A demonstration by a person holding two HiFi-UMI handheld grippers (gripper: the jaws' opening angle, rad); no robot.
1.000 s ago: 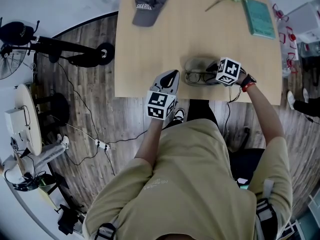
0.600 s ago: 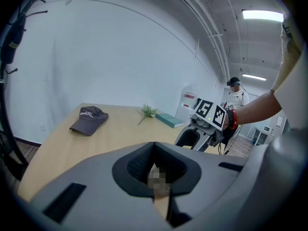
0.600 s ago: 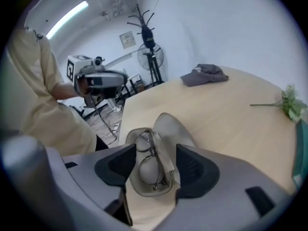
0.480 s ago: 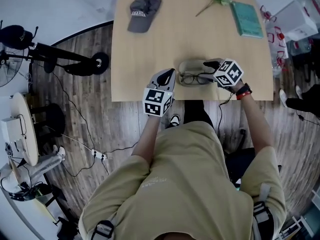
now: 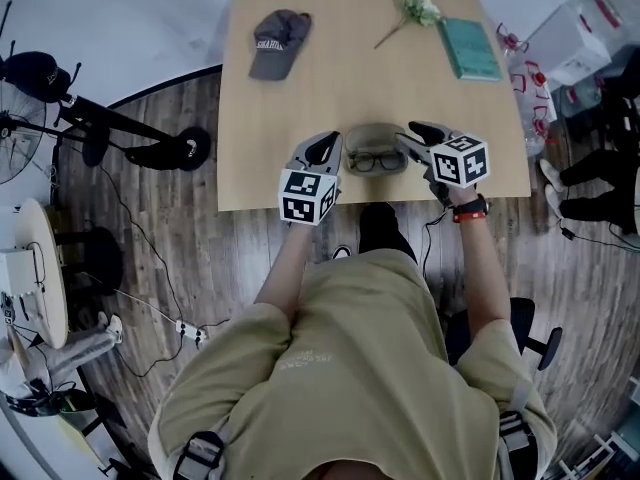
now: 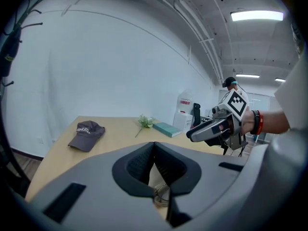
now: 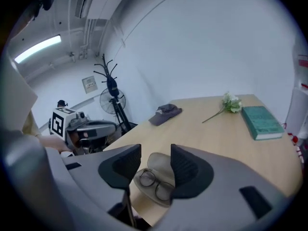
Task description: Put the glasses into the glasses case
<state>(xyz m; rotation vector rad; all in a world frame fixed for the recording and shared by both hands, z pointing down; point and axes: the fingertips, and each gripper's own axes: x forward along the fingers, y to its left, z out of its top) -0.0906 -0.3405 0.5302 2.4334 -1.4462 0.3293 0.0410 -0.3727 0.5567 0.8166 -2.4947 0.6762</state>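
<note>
Your glasses (image 5: 377, 161) lie inside the open case (image 5: 374, 134). Your left gripper (image 5: 327, 146) hangs just left of the case, jaws pressed together on nothing. Your right gripper (image 5: 412, 134) hangs just right of the case, jaws well apart and closing, with nothing between them and clear of the glasses.

Glasses (image 5: 377, 161) lying in open grey case (image 5: 373, 140).
</note>
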